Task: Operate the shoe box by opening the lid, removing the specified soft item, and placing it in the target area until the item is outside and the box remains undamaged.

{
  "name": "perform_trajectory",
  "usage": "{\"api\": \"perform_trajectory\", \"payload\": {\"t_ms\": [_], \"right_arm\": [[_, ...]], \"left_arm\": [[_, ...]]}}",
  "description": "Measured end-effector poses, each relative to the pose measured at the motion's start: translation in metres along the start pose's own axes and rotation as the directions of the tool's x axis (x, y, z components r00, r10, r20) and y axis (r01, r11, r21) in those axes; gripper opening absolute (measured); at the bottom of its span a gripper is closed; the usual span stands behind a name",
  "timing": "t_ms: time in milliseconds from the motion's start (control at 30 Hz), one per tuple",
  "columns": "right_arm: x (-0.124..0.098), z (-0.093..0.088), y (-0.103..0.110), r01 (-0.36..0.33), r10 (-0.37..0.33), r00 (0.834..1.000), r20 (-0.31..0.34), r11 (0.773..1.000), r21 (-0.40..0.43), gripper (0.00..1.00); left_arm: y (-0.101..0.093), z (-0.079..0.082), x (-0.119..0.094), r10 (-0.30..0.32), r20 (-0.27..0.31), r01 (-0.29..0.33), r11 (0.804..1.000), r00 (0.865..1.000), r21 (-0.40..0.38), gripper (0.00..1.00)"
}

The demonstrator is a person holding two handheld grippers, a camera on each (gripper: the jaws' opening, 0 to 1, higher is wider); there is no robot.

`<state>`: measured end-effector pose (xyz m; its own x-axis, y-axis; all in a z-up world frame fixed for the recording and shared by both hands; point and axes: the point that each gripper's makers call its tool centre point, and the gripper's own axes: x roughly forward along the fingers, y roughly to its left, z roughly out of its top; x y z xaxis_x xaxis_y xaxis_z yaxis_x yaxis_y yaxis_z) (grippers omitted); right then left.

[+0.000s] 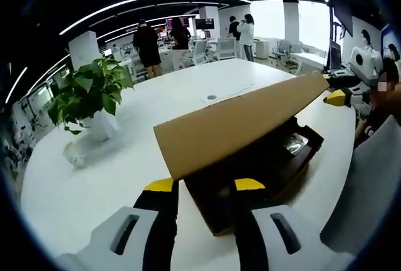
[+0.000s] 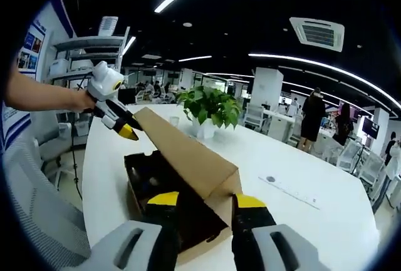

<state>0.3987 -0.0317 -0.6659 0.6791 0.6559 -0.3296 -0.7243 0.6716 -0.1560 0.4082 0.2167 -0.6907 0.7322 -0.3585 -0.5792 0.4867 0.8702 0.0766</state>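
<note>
A brown cardboard shoe box (image 1: 250, 211) lies on the white table (image 1: 94, 183), its lid (image 1: 238, 124) raised at a slant. Dark contents with a shiny patch (image 1: 294, 146) lie inside. My left gripper (image 1: 204, 184) stands open, its yellow-tipped jaws straddling the lid's near end and the box's corner. The right gripper (image 1: 338, 97) touches the lid's far corner. In the right gripper view the lid (image 2: 188, 155) slants over the dark inside of the box (image 2: 156, 186). My right gripper (image 2: 205, 199) is open at its near end. The left gripper (image 2: 125, 127), held by a hand, meets the far corner.
A potted green plant (image 1: 91, 92) (image 2: 210, 108) stands on the table beyond the box. A grey chair back (image 1: 369, 189) (image 2: 37, 221) is close to the table's edge. A small round port (image 1: 212, 97) (image 2: 270, 179) sits in the tabletop. People stand far behind.
</note>
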Motion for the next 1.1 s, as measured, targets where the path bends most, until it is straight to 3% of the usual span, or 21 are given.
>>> {"api": "perform_trajectory", "payload": {"t_ms": [233, 433, 600, 733, 1100], "right_arm": [[0.003, 0.005, -0.008, 0.018, -0.018, 1.0, 0.008, 1.0, 0.008, 0.2], [0.005, 0.009, -0.022, 0.051, -0.052, 0.999, 0.011, 0.999, 0.015, 0.1], [0.007, 0.011, -0.027, 0.06, -0.06, 0.998, 0.016, 0.998, 0.02, 0.09], [0.007, 0.013, -0.028, 0.068, -0.068, 0.997, 0.022, 0.997, 0.027, 0.08], [0.01, 0.017, -0.036, 0.087, -0.089, 0.996, 0.03, 0.995, 0.05, 0.07]], "left_arm": [[0.006, 0.007, 0.001, 0.026, 0.021, -0.026, 1.0, 0.999, -0.002, 0.25], [0.012, 0.014, 0.002, 0.055, 0.037, -0.054, 0.998, 0.998, -0.009, 0.21], [0.013, 0.012, 0.006, 0.056, 0.032, -0.055, 0.998, 0.998, -0.009, 0.19], [0.006, 0.014, 0.013, 0.028, 0.037, -0.028, 1.0, 0.999, -0.005, 0.09], [0.011, 0.004, 0.021, 0.051, 0.001, -0.051, 0.998, 0.999, -0.022, 0.12]]}}
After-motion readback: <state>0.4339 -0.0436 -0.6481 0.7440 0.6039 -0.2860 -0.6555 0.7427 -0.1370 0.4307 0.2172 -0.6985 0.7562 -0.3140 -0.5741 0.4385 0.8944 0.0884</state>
